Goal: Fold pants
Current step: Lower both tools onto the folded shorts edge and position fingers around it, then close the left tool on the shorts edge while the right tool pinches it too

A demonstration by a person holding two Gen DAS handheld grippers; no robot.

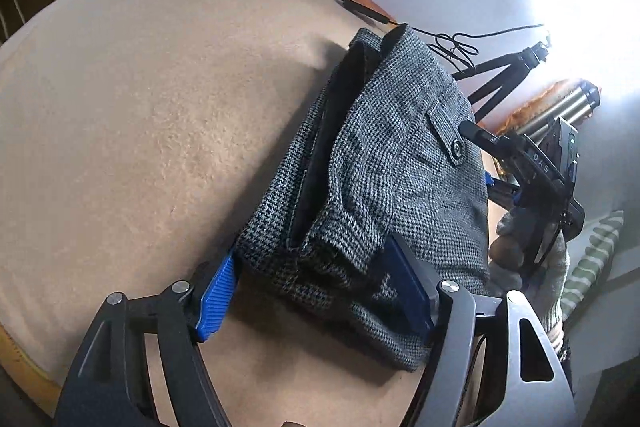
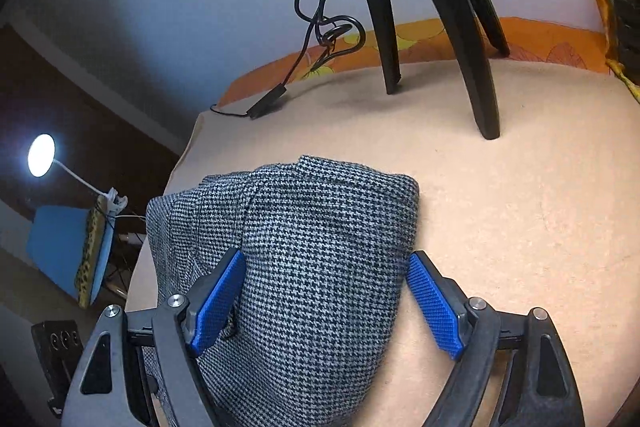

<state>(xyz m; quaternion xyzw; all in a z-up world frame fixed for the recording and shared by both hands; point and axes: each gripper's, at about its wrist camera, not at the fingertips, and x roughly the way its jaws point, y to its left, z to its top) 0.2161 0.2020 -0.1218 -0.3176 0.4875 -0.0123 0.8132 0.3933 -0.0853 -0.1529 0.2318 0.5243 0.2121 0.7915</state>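
Observation:
The grey houndstooth pants [image 1: 384,163] lie folded into a thick bundle on the beige blanket [image 1: 140,115]. My left gripper [image 1: 316,287] is open, its blue pads [image 1: 216,299] straddling the near end of the bundle. The right gripper shows at the bundle's far side in the left wrist view [image 1: 520,163]. In the right wrist view the pants [image 2: 312,251] fill the lower middle. My right gripper [image 2: 326,303] is open with its blue pads [image 2: 436,307] on either side of the fold, not squeezing it.
Black tripod legs [image 2: 472,67] stand on the blanket beyond the pants. A black cable with an inline box [image 2: 268,103] runs along the far edge. The blanket's left edge [image 2: 176,171] drops off to a room with a lamp [image 2: 40,155].

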